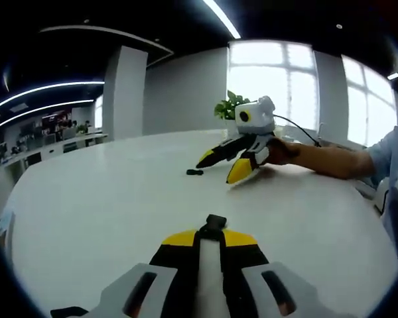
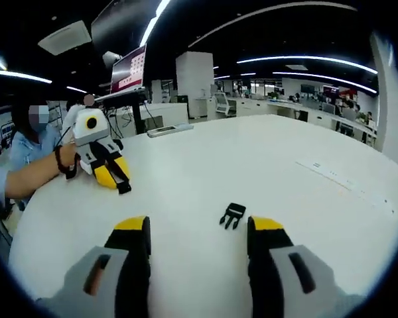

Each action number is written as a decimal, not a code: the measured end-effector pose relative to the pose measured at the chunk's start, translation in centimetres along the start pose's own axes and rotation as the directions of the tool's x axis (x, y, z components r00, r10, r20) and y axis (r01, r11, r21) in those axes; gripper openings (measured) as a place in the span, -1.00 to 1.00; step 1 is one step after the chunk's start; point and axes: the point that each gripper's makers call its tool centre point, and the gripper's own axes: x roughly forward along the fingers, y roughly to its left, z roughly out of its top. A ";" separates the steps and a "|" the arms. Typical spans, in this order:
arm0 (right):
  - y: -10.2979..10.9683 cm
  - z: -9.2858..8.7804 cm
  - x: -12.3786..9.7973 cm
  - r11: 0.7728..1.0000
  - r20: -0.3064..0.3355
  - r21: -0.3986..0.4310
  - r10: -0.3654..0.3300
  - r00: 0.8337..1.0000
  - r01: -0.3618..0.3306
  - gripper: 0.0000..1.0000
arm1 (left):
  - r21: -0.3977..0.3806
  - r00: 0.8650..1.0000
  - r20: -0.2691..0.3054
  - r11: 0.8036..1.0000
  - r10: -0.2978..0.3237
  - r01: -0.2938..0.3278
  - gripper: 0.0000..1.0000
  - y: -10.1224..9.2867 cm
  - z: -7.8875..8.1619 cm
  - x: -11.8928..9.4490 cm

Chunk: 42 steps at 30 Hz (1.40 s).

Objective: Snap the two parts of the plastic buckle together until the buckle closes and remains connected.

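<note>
- The left claw [image 1: 215, 232] is closed on a small black buckle part [image 1: 216, 222], which pokes out just past the yellow tips. The right gripper view shows the same thing from across the worktop: that claw [image 2: 117, 180] is low over the surface with a dark piece [image 2: 124, 188] at its tip.
- The right claw [image 2: 198, 232] has its jaws well apart and holds nothing. In the left gripper view it [image 1: 227, 164] is seen from the side, a person's hand [image 1: 282, 152] around its grip, tips angled down toward the surface.
- The other buckle part [image 2: 232, 215], the pronged half, lies loose on the white worktop [image 2: 285, 152], just ahead of the right claw's jaws and roughly between their lines. In the left gripper view it is a small dark speck [image 1: 194, 172] just beside that claw's tips.
- Step in hand, as I judge it: one half is already gripped, the second is still to be picked up, and the two are well apart, so nothing is snapped yet.
- The next move calls for the right claw to ease forward, straddle the pronged half and close on its body, leaving the prongs free.
- After that, both halves need lining up end to end before being pressed together.
- Further out are a potted plant [image 1: 229, 106] by bright windows, and office desks.
</note>
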 end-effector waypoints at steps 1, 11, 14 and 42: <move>0.2 0.0 0.0 1.000 -0.002 -0.001 0.010 1.000 -0.010 0.15 | 0.000 1.000 0.000 1.000 -0.001 0.001 -0.77 0.0 0.0 0.0; 4.6 1.6 0.7 0.990 0.061 -0.014 0.142 0.988 -0.141 0.15 | 0.009 1.000 0.001 1.000 0.003 -0.003 -0.77 0.5 0.1 0.1; 3.1 1.9 0.8 0.992 0.073 -0.117 0.062 0.995 -0.053 0.22 | 0.010 1.000 0.002 1.000 0.003 -0.003 -0.77 0.6 0.1 0.2; 4.1 0.4 0.8 0.984 0.018 0.028 0.174 0.985 -0.175 0.20 | 0.013 1.000 0.010 1.000 0.004 -0.004 -0.77 0.9 0.2 0.4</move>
